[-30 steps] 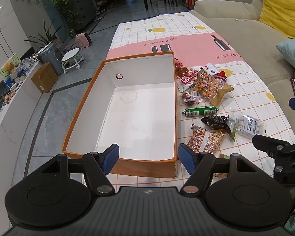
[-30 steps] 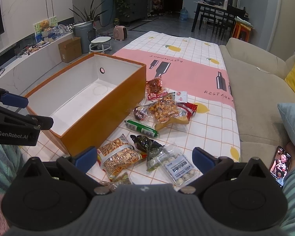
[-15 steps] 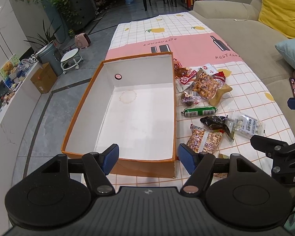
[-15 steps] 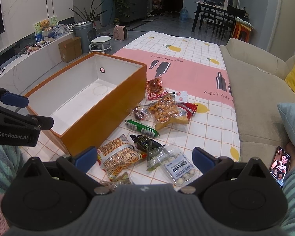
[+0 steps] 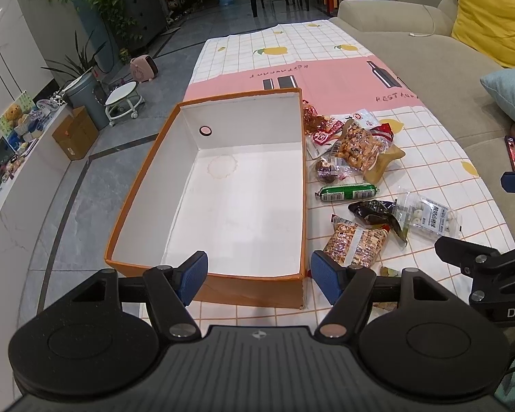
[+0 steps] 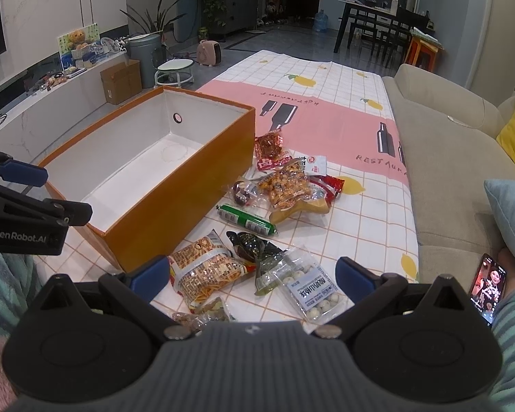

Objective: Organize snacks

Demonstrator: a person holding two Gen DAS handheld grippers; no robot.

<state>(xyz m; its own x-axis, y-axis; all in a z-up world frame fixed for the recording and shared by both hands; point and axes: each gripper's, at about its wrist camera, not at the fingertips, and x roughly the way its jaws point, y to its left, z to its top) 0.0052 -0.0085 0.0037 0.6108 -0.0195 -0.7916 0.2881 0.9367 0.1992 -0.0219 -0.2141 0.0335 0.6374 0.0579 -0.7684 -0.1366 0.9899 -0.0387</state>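
An orange box [image 5: 134,185] [image 6: 189,189] with a white, empty inside stands on the tablecloth. Several snack packets lie to its right: a green sausage [image 5: 346,192] [image 6: 247,219], an orange noodle bag [image 5: 358,243] [image 6: 206,269], a dark packet [image 5: 374,209] [image 6: 249,242], a clear bag of white balls [image 5: 427,216] [image 6: 309,290] and a bag of nuts [image 5: 358,146] [image 6: 288,183]. My left gripper [image 5: 259,273] hangs open over the box's near wall. My right gripper [image 6: 252,276] is open above the nearest packets, holding nothing.
A beige sofa [image 5: 429,55] [image 6: 446,171] with a yellow cushion [image 5: 494,13] runs along the table's right side; a lit phone [image 6: 487,286] lies on it. The floor drops off left of the table, with a stool [image 5: 125,101] and cardboard carton [image 5: 75,134] beyond.
Both grippers have drifted slightly; the view has pulled back a little from the box. Nothing was taken hold of or moved.
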